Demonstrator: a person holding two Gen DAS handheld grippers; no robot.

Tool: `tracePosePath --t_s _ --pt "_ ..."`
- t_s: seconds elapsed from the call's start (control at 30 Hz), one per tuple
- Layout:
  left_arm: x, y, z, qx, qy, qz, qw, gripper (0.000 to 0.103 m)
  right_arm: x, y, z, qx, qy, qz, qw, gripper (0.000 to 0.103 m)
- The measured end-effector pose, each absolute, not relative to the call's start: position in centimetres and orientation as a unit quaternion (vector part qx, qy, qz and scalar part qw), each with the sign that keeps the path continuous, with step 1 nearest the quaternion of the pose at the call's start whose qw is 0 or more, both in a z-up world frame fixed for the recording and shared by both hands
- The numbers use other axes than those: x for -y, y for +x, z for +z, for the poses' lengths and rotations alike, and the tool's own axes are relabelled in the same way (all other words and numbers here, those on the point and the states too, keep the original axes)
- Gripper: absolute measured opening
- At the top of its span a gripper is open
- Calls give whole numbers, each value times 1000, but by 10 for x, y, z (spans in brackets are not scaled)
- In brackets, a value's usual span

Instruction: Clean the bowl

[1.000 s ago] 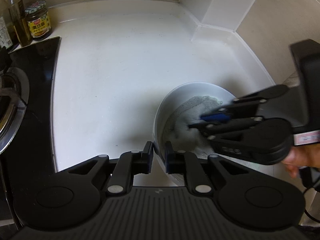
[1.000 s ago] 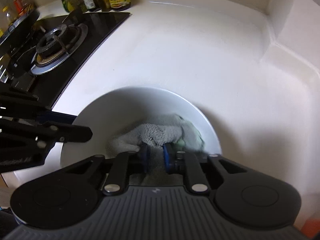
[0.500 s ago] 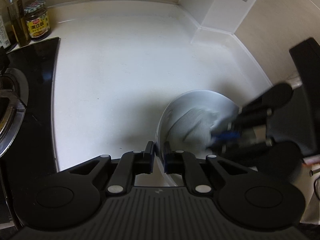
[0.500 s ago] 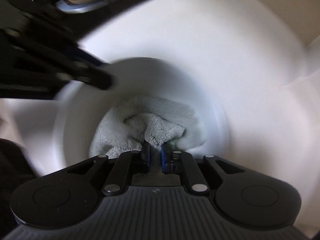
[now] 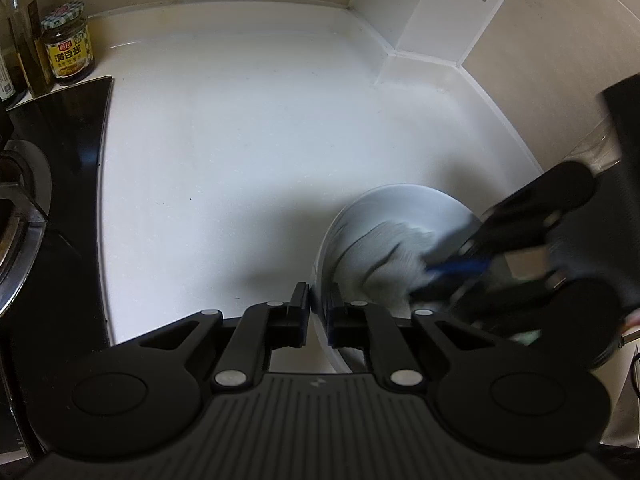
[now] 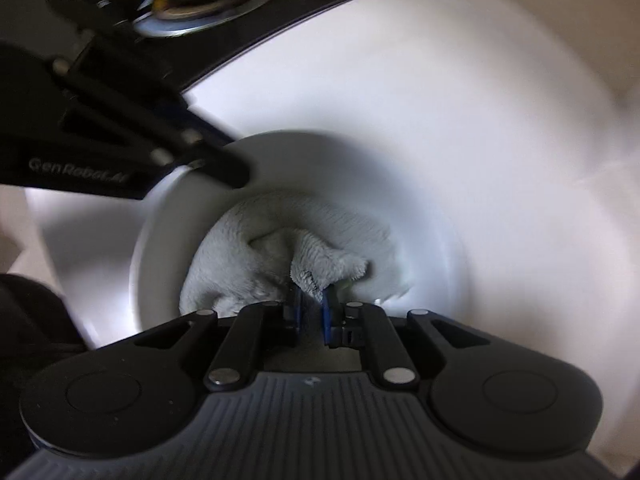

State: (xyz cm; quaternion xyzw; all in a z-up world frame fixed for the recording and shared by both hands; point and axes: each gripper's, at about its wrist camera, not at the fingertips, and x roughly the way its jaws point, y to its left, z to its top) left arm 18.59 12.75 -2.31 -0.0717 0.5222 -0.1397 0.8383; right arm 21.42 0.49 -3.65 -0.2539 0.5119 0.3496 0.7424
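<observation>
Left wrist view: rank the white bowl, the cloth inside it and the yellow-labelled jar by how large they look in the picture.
1. White bowl, largest.
2. Cloth, smaller, lying inside the bowl and partly hidden by the right gripper.
3. Yellow-labelled jar, smallest as seen, though it stands far from the camera, so its true size is unsure.

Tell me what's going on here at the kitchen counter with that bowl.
A person is wiping out a white bowl with two handheld grippers. The left gripper is clamped on the bowl's near rim, its jaws having just closed further, steadying it on the white counter. The right gripper pinches a grey cloth and works it inside the bowl; its view is blurred with motion. A stove sits beside it.
</observation>
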Motion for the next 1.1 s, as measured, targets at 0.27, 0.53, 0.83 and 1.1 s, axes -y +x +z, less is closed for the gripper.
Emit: tracePosePath --t_s 0.27,0.53,0.83,1.1 --pt "-124 185 -23 -519 -58 -138 841 6 55 207 56 -427 -113 317 839 8" --pt "-125 184 -25 -518 -59 -140 842 6 77 188 114 -340 -16 320 884 8" --pt "-123 184 -25 -517 -54 -139 843 6 90 211 66 -384 -68 224 893 8" --pt "-121 187 -25 -518 -54 -135 843 6 103 245 -15 -497 -148 101 849 26"
